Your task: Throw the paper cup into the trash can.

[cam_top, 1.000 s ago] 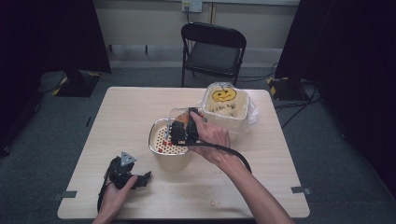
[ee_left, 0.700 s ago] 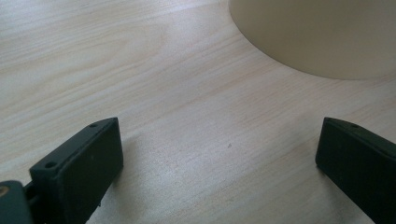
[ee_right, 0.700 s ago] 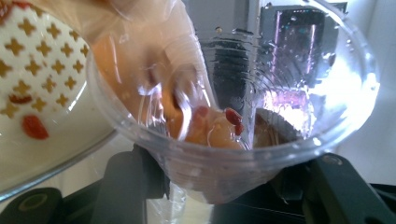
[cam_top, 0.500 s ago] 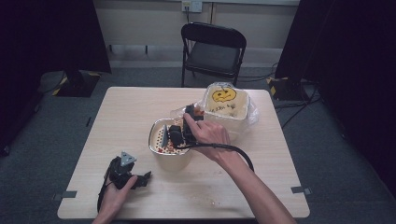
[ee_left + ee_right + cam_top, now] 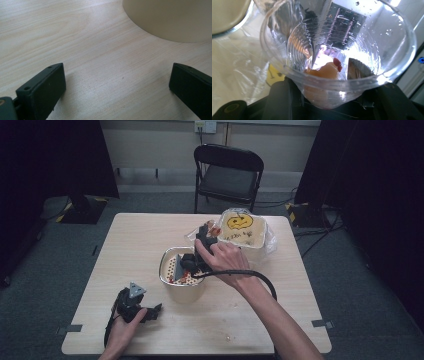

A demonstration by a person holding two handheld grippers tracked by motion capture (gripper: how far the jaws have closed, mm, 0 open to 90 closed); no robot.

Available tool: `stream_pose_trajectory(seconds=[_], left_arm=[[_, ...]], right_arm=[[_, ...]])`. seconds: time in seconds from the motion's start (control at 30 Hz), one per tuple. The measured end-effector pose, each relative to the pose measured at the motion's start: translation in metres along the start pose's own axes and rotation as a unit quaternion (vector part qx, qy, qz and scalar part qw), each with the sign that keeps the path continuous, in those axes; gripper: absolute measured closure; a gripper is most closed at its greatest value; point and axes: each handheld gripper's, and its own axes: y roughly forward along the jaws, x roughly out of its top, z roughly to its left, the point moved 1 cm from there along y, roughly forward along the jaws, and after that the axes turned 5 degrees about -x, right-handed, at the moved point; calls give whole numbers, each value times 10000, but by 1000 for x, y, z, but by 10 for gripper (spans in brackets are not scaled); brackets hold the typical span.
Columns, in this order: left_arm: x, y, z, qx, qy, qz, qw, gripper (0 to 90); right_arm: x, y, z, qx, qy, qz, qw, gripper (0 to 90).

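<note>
The right gripper (image 5: 329,100) clamps a clear cup (image 5: 337,50) above the strainer (image 5: 172,265); the left gripper (image 5: 117,82) rests wide open, empty.

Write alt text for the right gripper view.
A clear plastic cup, tipped with its open mouth toward the camera, is gripped by the right hand-held gripper; pale food with a red bit clings inside near the rim. Crinkled clear plastic wrap lies behind at left.
</note>
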Motion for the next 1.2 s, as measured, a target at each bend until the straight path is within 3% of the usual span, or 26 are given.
stream_pose_trajectory(seconds=[0.1,0.13,0.27,0.3,0.47,0.57,0.63,0.67,0.7,0.73,0.8,0.83,0.9,1.03,1.13,1.17,1.2], left_arm=[[0,0,0,0,-2,-1,10000,4],[0,0,0,0,-1,-1,10000,4],[0,0,0,11,22,5,10000,4],[0,0,0,12,23,5,10000,4],[0,0,0,11,24,6,10000,4],[0,0,0,11,24,7,10000,4],[0,0,0,11,25,7,10000,4],[0,0,0,0,27,5,10000,3],[0,0,0,-4,32,6,10000,3],[0,0,1,-9,34,6,10000,4],[0,0,1,-9,33,5,10000,3],[0,0,1,-10,34,5,10000,3],[0,0,1,-10,34,6,10000,4],[0,0,1,-12,30,7,10000,4],[0,0,1,-14,32,6,10000,4],[0,0,1,-14,32,8,10000,4],[0,0,1,-15,35,8,10000,4]], right_arm=[[1,-1,3,-140,-293,-46,9995,514],[2,-2,4,-221,-557,-23,9982,515],[4,-3,5,-416,-805,-60,9959,519],[4,-3,7,-439,-760,-75,9961,521],[7,-6,9,-726,-1273,-46,9892,525],[9,-7,10,-883,-1597,-61,9832,529],[11,-7,13,-1032,-1686,-113,9802,532],[11,-8,12,-1052,-1869,-104,9767,532],[11,-9,12,-1038,-1905,-94,9761,532],[12,-9,13,-1124,-2024,-87,9728,532],[13,-11,13,-1111,-2127,-114,9707,532],[14,-11,14,-1197,-2232,-95,9673,532],[16,-13,13,-1182,-2311,-124,9656,532],[19,-14,15,-1251,-2540,-154,9590,532],[20,-14,14,-1260,-2634,-145,9563,532],[19,-14,14,-1215,-2599,-121,9579,533],[19,-13,12,-1245,-2701,-147,9546,533]])
